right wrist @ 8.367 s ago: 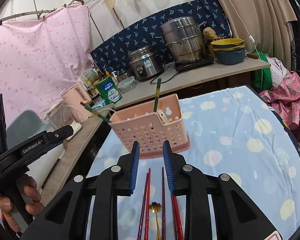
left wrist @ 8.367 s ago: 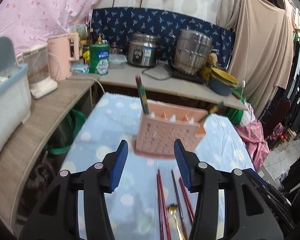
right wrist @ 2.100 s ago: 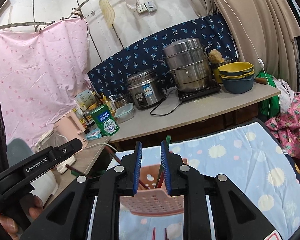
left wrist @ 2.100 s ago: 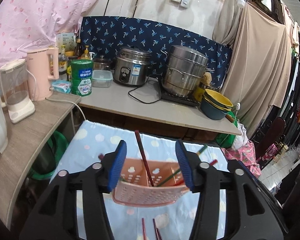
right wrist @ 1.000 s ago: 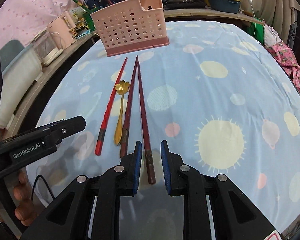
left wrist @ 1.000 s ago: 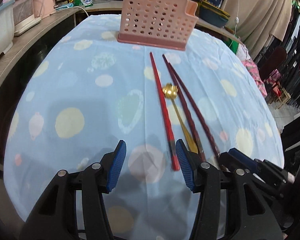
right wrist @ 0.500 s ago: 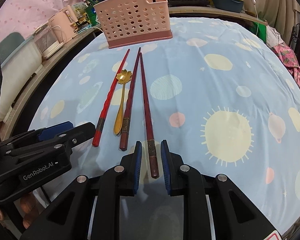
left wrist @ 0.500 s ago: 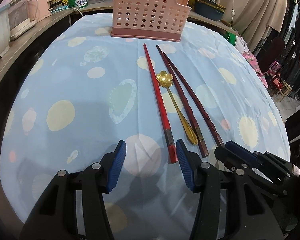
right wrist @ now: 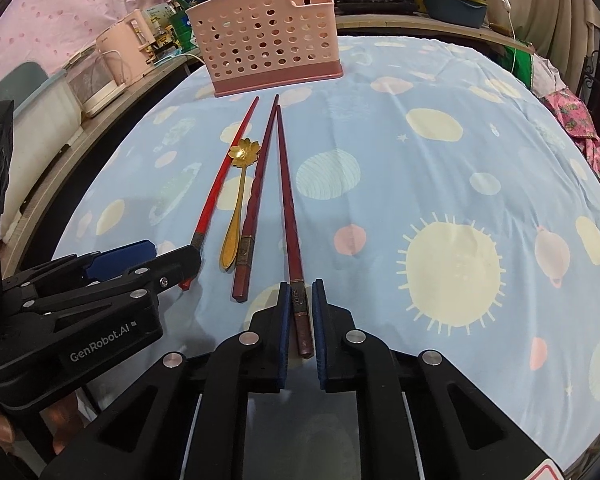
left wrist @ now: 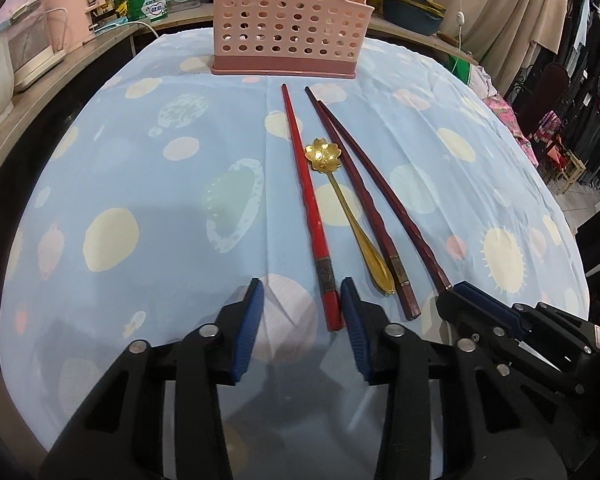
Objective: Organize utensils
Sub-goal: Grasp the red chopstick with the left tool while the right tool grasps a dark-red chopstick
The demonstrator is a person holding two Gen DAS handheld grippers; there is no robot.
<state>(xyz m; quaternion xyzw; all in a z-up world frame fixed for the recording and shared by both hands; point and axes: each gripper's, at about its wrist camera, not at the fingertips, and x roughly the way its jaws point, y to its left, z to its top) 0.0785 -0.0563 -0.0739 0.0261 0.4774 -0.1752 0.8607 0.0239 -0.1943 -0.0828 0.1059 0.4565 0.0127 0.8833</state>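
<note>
A pink perforated utensil holder (left wrist: 288, 28) (right wrist: 268, 46) stands at the table's far side with some chopsticks in it. In front of it lie a bright red chopstick (left wrist: 308, 204) (right wrist: 220, 184), a gold flower spoon (left wrist: 340, 200) (right wrist: 238, 196) and two dark red chopsticks (left wrist: 360, 204) (right wrist: 286, 188). My left gripper (left wrist: 300, 292) is open, with the bright red chopstick's near end between its fingers. My right gripper (right wrist: 300, 294) is open but narrow, its pads on either side of the rightmost dark chopstick's near end.
The table wears a blue cloth with pale spots (right wrist: 440, 200). A wooden counter on the left holds a pink kettle (left wrist: 76, 20) and a blender (right wrist: 96, 76). Pots and bowls (right wrist: 448, 0) stand on the back counter. Clothes hang at the right.
Both grippers have come down and forward to the near ends of the chopsticks. The left now straddles the bright red one, the right the rightmost dark one.
</note>
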